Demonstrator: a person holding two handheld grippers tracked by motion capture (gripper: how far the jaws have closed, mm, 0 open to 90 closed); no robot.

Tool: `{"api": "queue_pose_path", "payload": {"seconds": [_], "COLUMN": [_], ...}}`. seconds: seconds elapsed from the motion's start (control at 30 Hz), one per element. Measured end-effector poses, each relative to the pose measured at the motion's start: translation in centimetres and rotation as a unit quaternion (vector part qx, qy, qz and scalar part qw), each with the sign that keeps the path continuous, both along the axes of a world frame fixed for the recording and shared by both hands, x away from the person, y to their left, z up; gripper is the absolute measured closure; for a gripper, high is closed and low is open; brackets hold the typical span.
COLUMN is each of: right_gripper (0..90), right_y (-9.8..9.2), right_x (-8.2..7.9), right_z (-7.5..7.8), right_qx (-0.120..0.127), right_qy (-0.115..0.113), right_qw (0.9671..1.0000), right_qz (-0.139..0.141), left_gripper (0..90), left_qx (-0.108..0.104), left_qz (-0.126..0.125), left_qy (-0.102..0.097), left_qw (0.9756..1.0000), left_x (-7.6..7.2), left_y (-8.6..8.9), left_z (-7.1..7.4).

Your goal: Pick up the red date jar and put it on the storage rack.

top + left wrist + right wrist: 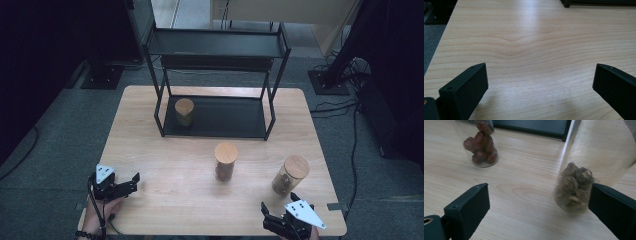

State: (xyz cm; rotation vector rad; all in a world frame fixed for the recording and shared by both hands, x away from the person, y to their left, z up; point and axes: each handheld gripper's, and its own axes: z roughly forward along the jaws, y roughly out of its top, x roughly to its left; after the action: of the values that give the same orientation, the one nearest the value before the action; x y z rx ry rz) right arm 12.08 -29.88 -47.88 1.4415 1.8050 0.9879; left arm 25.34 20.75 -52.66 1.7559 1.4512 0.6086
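- The jar of pale brown pieces [290, 174] stands upright near the table's right front corner, wooden lid on, just ahead of the right gripper [278, 205] — plainly the one being lined up.
- In the right gripper view that jar [576, 187] sits just inside the right-hand jaw, off centre, nothing pressing on the glass; the jaws are spread wide and empty, so the gripper wants to slide sideways before it can close squarely.
- The jar of dark red fruit [225, 161] stands mid-table, well apart to the left — plenty of bare wood between the two.
- Tight side: the table [150, 150] edge runs close to the right of the near jar, so a nudge that way is risky, I'd say.
- Left gripper [129, 183] rests at the front left edge, jaws apart over bare wood, clear of everything.
- At the back, the black shelf rack [215, 50] holds a third jar [184, 111] on its lower tray, with open room beside it.
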Motion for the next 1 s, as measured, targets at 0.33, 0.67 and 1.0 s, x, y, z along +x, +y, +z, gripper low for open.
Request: {"api": "queue_pose_path", "payload": {"seconds": [0.33,0.67,1.0], "right_gripper": [3.4,3.4,3.4], "right_y": [1.4,2.7,4.3], "right_x": [0.8,1.8,2.9], "right_z": [-0.3,-0.5,-0.9], "right_qx": [0.001,-0.001,0.003], "right_qy": [0.001,0.002,0.004], "right_qw": [0.9999,0.9997,0.9991], "right_qz": [0.014,0.025,0.042], "left_gripper": [0.1,0.1,0.1], "left_qx": [0.001,-0.001,-0.001], "left_qz": [-0.001,-0.002,-0.002], "left_qy": [0.000,0.000,0.000], "left_qw": [1.0000,1.0000,1.0000], "left_x": [0.0,0.0,0.0], "left_y": [0.0,0.0,0.0], "left_z": [0.0,0.0,0.0]}}
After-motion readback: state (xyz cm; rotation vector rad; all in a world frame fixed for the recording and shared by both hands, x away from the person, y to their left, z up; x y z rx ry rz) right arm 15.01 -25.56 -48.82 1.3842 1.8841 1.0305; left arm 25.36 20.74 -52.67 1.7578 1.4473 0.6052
